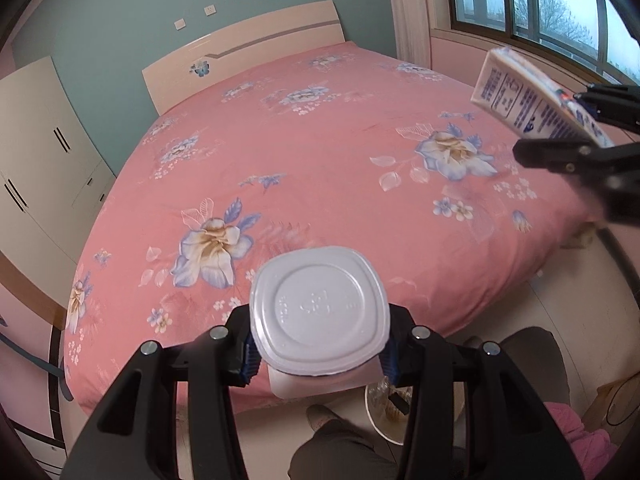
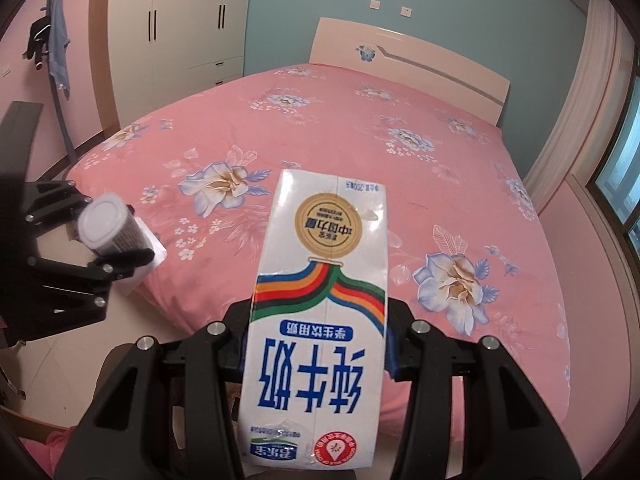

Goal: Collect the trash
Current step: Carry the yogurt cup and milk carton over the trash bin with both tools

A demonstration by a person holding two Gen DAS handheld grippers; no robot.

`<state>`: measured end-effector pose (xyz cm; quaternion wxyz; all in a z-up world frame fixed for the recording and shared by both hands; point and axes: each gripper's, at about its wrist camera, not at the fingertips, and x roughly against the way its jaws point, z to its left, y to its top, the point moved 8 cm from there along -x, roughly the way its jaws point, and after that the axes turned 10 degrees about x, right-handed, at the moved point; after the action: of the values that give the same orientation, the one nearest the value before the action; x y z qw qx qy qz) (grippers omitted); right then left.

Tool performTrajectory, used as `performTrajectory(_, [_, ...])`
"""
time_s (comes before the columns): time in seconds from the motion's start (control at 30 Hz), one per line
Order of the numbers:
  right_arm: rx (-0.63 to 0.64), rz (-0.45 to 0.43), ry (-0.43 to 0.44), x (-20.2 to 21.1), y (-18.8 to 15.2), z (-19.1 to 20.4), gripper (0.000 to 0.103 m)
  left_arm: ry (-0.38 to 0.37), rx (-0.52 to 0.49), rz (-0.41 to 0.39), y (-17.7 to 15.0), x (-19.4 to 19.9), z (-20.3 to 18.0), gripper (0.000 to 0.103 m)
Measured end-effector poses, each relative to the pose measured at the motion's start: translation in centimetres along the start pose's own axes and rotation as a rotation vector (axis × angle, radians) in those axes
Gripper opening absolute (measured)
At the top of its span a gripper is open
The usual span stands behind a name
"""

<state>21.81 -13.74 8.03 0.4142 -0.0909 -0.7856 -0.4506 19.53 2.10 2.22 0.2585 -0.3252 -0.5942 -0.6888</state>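
Note:
A white plastic cup [image 1: 320,312] fills the lower middle of the left wrist view, bottom toward the camera, and my left gripper [image 1: 318,360] is shut on its sides. To the upper right, my right gripper [image 1: 576,128] holds a white and blue milk carton [image 1: 532,96] above the bed. In the right wrist view the carton [image 2: 320,320] stands lengthwise between the blue pads, and the right gripper [image 2: 316,356] is shut on it. At the left edge there, the left gripper [image 2: 108,228] carries the cup [image 2: 106,224]. Both grippers hover over the near end of the pink floral bed [image 1: 320,160].
A round white bin [image 1: 380,424] with a clear liner stands on the floor at the foot of the bed, beside a person's legs [image 1: 332,440]. Cream wardrobes [image 2: 180,20] line the left wall. A headboard [image 2: 408,56] and a window [image 1: 540,4] are farther off.

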Motion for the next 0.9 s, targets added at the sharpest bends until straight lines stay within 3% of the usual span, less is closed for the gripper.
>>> performTrajectory(0.33, [-0.011, 0.037, 0.041, -0.4, -3.5, 1.6, 0.048, -0.054, -0.010, 0.075, -4.1, -1.5, -2.3, 0.048])
performTrajectory(0.9, [-0.039, 0.191, 0.155, -7.3, -11.3, 5.1, 0.048, -0.138, 0.009, 0.272, -11.8, -8.9, -5.4, 0.048])
